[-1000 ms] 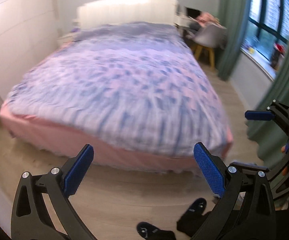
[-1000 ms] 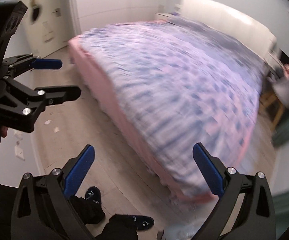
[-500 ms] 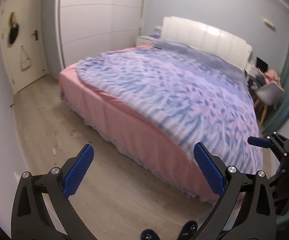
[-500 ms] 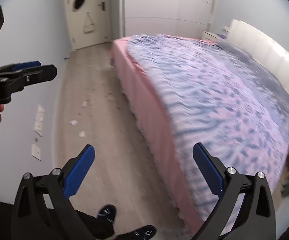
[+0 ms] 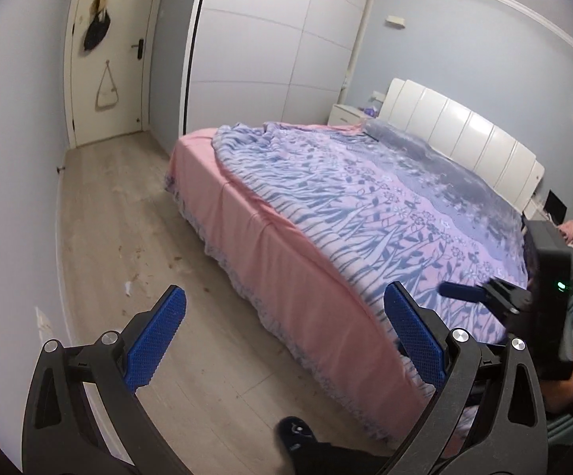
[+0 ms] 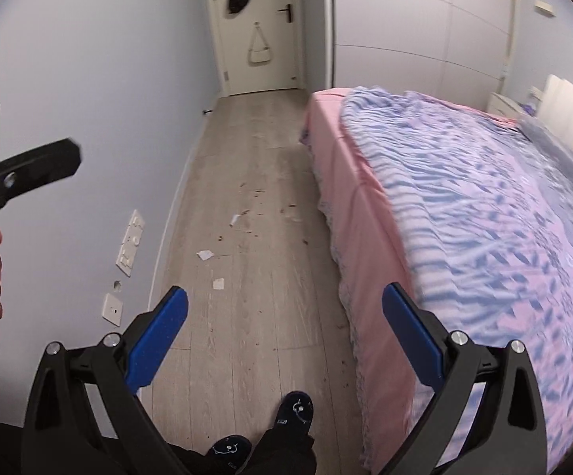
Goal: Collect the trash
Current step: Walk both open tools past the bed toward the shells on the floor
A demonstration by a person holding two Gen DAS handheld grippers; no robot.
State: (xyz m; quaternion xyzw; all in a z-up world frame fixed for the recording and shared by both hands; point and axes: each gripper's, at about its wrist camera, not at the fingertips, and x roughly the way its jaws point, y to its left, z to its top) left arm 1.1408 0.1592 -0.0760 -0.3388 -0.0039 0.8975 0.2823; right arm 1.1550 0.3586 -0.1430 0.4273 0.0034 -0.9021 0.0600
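Small white paper scraps lie on the wooden floor between the wall and the bed: one scrap (image 6: 219, 284) nearest, another (image 6: 204, 254) beyond it, a third (image 6: 234, 219) farther on. Dark crumbs (image 6: 258, 194) are scattered past them. In the left wrist view one scrap (image 5: 128, 288) shows near the wall. My left gripper (image 5: 282, 330) is open and holds nothing, high above the floor. My right gripper (image 6: 284, 330) is open and holds nothing too, with the scraps ahead of it and to the left.
A large bed (image 5: 365, 213) with a pink sheet and blue-pink floral cover fills the right side. A white door (image 6: 258, 23) with hanging bags closes the far end. Wall sockets (image 6: 130, 243) sit low on the left wall. The person's dark slippers (image 6: 296, 407) stand below.
Both views have swung left from the foot of the bed to the aisle between bed and wall, bringing the door and floor scraps into sight. Both grippers stayed open.
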